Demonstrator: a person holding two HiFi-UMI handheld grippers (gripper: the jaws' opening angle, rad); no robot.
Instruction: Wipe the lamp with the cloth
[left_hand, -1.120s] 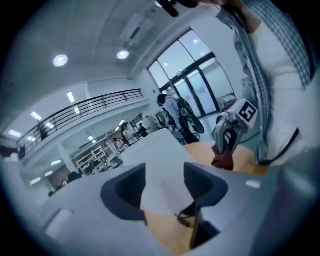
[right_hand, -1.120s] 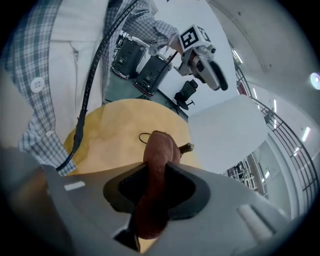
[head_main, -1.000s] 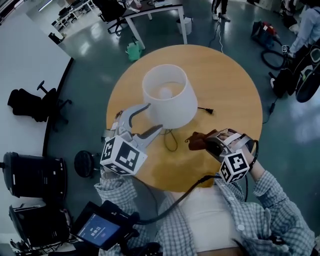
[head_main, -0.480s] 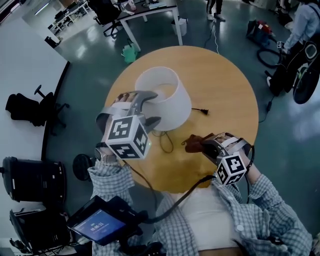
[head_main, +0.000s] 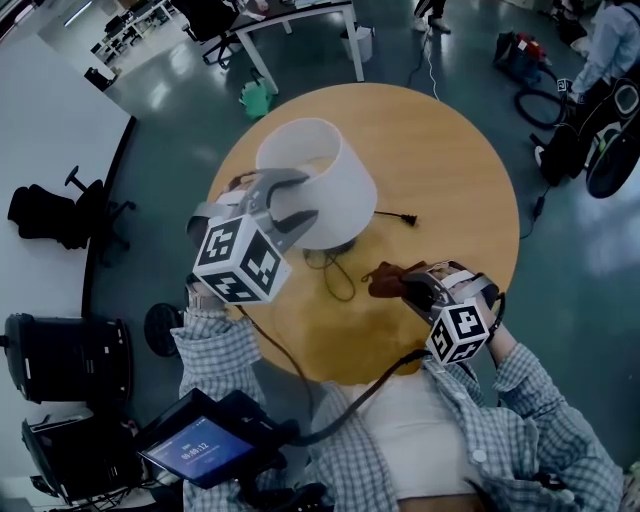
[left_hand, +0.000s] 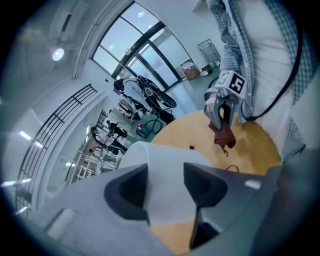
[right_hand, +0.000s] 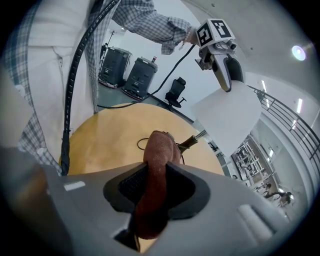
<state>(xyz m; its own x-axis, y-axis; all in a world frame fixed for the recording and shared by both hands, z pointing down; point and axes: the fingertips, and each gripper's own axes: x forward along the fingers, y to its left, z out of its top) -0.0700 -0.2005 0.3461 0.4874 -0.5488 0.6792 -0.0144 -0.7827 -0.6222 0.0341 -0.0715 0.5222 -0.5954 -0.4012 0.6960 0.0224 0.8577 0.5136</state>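
Observation:
A white lamp shade (head_main: 330, 190) stands on the round wooden table (head_main: 450, 160), its opening facing up. My left gripper (head_main: 310, 195) straddles the shade's near-left wall, one finger over the rim and one outside. Its jaws are closing with the white shade (left_hand: 160, 170) between them, and I see no pad pressing on it. My right gripper (head_main: 410, 285) hovers near the table's front edge, shut on a reddish-brown cloth (head_main: 385, 280). In the right gripper view the cloth (right_hand: 157, 155) sticks out forward between the pads, with the lamp's stem (right_hand: 192, 142) just beyond it.
The lamp's black cord loops on the table (head_main: 335, 270) and its plug (head_main: 405, 218) lies right of the shade. On the floor are a black office chair (head_main: 60, 205), black cases (head_main: 70, 350) and a white desk (head_main: 290, 25). A tablet (head_main: 190, 455) hangs at my waist.
My left gripper has moved from beside the lamp's near side up onto the shade's wall and rolled, its jaws now narrower around it. The right gripper has stayed put with the cloth.

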